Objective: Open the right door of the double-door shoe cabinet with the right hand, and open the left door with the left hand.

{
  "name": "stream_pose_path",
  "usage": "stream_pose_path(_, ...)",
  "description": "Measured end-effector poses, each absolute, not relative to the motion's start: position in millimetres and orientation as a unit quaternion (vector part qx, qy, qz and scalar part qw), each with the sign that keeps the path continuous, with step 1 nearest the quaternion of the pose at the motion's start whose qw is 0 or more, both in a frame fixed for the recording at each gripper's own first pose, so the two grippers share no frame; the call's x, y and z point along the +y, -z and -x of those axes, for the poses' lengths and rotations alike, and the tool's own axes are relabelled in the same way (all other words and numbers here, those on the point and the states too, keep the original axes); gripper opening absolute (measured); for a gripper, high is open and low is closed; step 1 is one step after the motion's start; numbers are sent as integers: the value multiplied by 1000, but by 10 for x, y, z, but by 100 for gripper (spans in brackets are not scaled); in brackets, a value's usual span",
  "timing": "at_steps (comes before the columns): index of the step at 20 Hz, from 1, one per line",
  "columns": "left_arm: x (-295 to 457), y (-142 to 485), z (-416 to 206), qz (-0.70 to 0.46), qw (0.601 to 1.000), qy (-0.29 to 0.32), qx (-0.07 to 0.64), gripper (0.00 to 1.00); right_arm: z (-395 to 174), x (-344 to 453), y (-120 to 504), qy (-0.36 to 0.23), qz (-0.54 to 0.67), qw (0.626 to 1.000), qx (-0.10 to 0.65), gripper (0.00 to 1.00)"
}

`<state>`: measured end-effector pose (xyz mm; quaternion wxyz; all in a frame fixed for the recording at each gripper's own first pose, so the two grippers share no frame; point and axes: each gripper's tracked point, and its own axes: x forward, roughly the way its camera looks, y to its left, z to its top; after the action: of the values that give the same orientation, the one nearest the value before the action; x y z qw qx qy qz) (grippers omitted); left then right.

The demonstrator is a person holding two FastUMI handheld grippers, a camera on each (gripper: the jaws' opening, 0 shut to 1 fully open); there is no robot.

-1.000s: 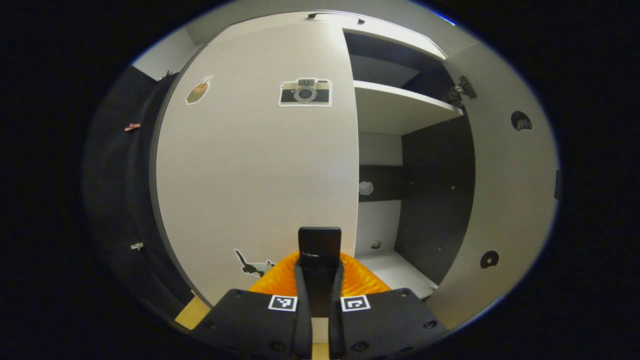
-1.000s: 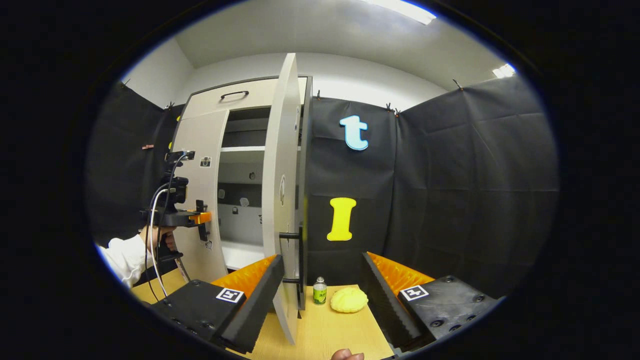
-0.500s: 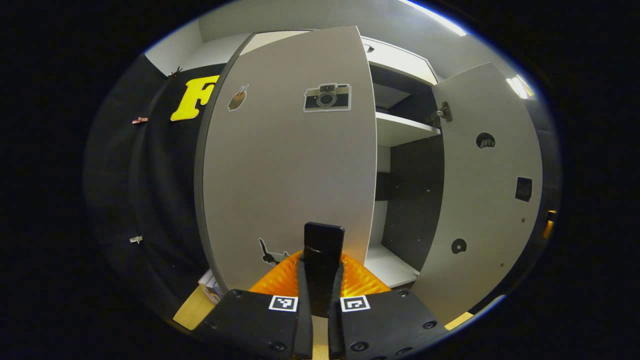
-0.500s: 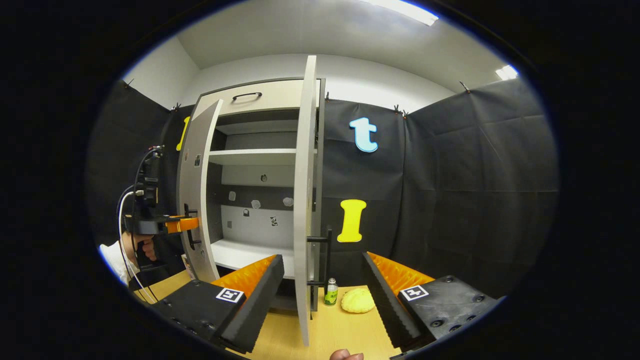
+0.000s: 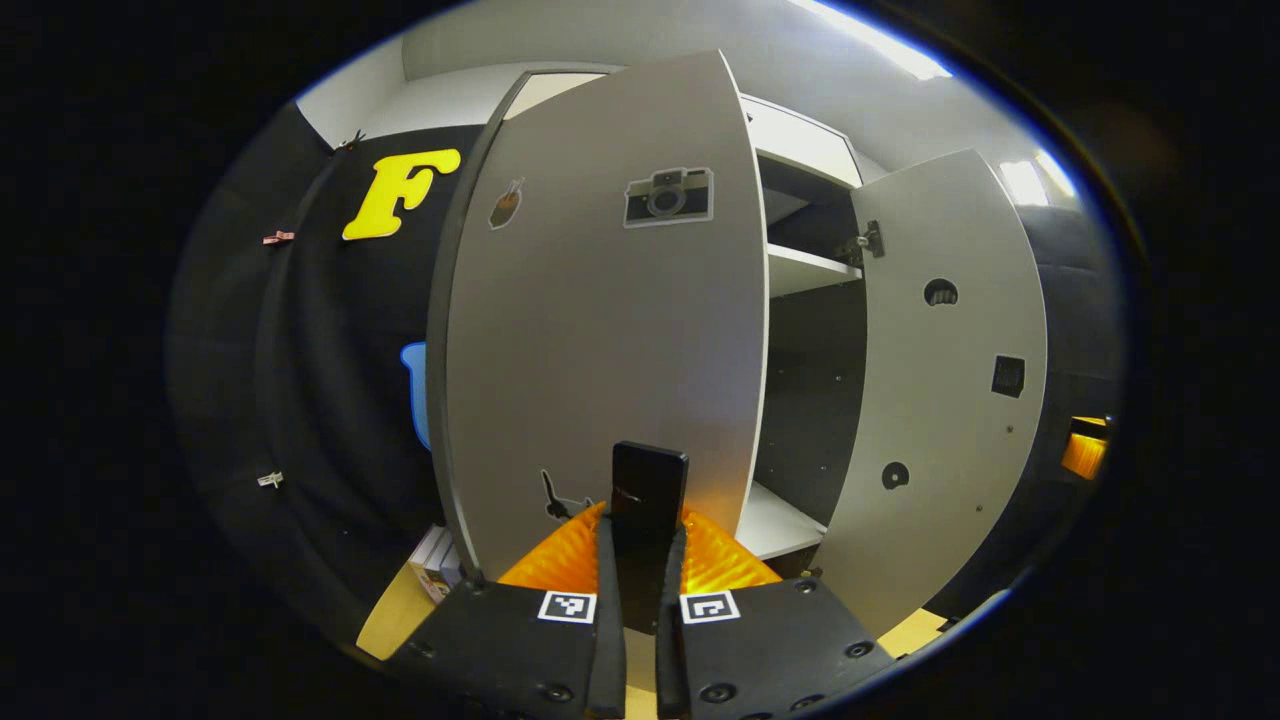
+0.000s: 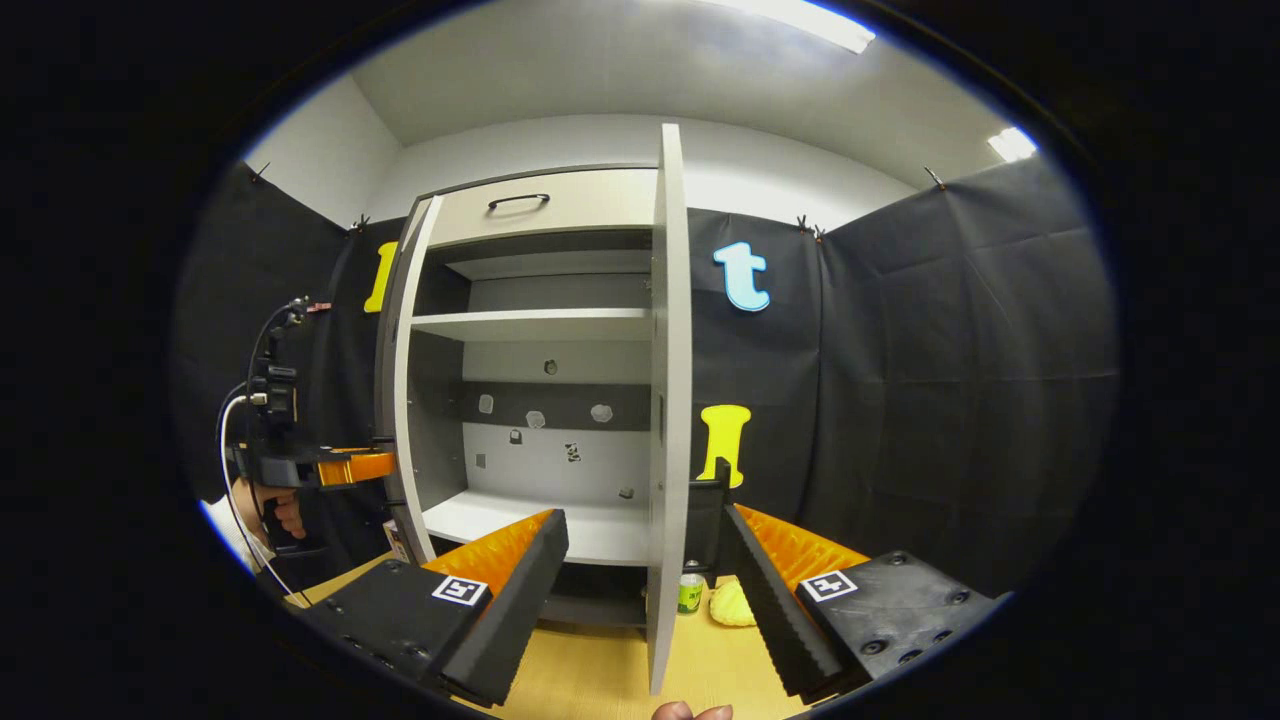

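Between the two swung-out pale grey doors the tall shoe cabinet (image 6: 540, 205) stands open, its white bottom shelf (image 6: 530, 525) and upper shelf (image 6: 530, 322) bare and reachable from the front. The right door (image 6: 668, 400) stands edge-on between the fingers of the right hand-held gripper (image 6: 645, 590), splitting that approach. Beyond it, a small green bottle (image 6: 690, 592) and a yellow lump (image 6: 732, 605) sit on the wooden bench (image 6: 590, 680). The left door (image 5: 610, 330) blocks the way straight ahead of the left hand-held gripper (image 5: 640, 560).

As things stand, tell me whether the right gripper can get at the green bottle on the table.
Probably not directly: the open right door stands edge-on between the open right gripper's fingers, and the green bottle sits just behind it, so it would have to go round.
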<state>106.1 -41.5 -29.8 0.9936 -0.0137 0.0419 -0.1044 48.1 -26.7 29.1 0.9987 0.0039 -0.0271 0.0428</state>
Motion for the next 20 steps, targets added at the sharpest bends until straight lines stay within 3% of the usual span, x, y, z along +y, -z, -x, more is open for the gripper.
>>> stream_pose_path(20,22,264,-896,17,994,102,27,15,-358,674,-204,-80,-7,996,-26,98)
